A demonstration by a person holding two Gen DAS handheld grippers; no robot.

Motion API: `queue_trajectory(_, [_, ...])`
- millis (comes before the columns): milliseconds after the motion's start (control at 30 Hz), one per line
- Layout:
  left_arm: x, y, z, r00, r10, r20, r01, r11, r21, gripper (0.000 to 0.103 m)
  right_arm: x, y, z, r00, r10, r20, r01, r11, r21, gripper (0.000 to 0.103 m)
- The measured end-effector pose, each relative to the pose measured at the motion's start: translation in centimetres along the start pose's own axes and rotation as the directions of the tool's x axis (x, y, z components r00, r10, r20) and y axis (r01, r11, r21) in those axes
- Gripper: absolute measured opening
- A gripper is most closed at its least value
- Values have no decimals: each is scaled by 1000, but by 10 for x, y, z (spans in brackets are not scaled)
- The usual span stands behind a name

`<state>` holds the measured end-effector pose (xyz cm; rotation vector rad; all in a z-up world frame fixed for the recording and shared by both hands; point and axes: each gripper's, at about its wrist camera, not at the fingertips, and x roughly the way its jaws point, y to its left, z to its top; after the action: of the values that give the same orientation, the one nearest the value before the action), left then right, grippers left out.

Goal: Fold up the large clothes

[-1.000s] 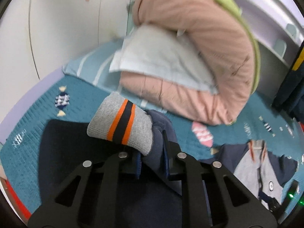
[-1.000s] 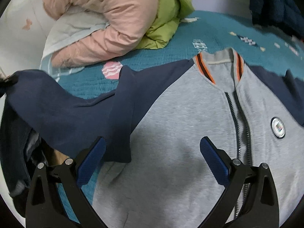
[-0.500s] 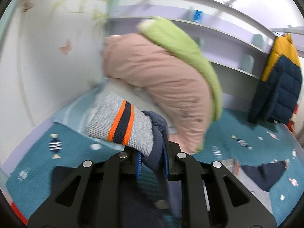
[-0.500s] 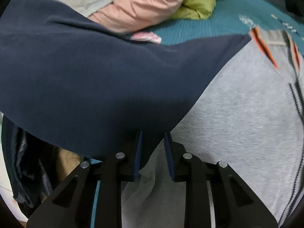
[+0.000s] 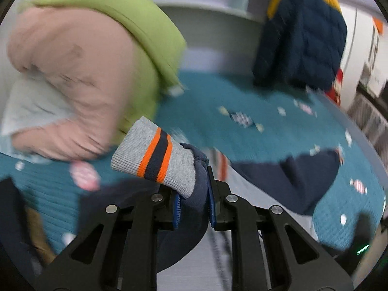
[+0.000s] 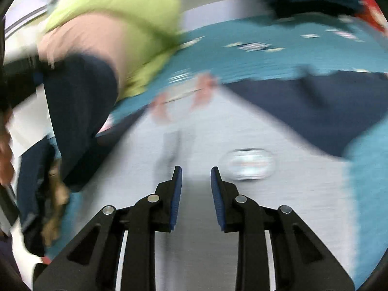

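A grey and navy zip jacket [image 6: 208,145] lies front up on a teal bedspread [image 6: 266,60]. My left gripper [image 5: 194,201] is shut on the jacket's navy sleeve just behind its grey cuff with orange and navy stripes [image 5: 155,157], held up in the air. The lifted sleeve [image 6: 80,111] hangs at the left of the right wrist view. My right gripper [image 6: 194,181] hovers over the grey chest near the round badge [image 6: 247,165], jaws a narrow gap apart with nothing between them. The other navy sleeve [image 5: 298,179] lies flat on the bedspread.
A pink and green padded coat [image 5: 80,72] is piled at the back left over a pale pillow [image 5: 26,111]. A navy and yellow puffer jacket [image 5: 303,38] hangs at the back right. Shelves [image 5: 218,2] run along the back wall.
My left gripper has swung the sleeve rightward over the jacket. My right gripper opened wide a second ago, then narrowed and has moved from the sleeve's underarm to over the chest. Both views are motion-blurred.
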<state>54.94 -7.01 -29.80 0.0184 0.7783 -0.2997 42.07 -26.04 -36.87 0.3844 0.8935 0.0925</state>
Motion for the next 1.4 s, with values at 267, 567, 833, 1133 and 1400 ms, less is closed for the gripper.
queue_trajectory(267, [87,-74,-49,990,11,-138,-1,998,69,17,-27,-134,-10,983,-171,71,151,961,232,25])
queue_trajectory(567, [118,-112,-52,990,-17,-142,29,996,84,18,-48,-206,4,958,-254,131,195,916,352,35])
queue_trajectory(833, [144,-132,-72,945,-180,-273,211,974,87,78,-35,-270,30,954,-261,148,163,865,474,47])
queue_trajectory(1133, [131,-120,-66,941,-269,-205,273,962,-12,80,-20,-343,64,941,-284,184,101,754,649,53])
queue_trajectory(1400, [117,-121,-77,963,-159,-216,183,978,96,80,15,-379,90,958,-188,216,-13,725,688,42])
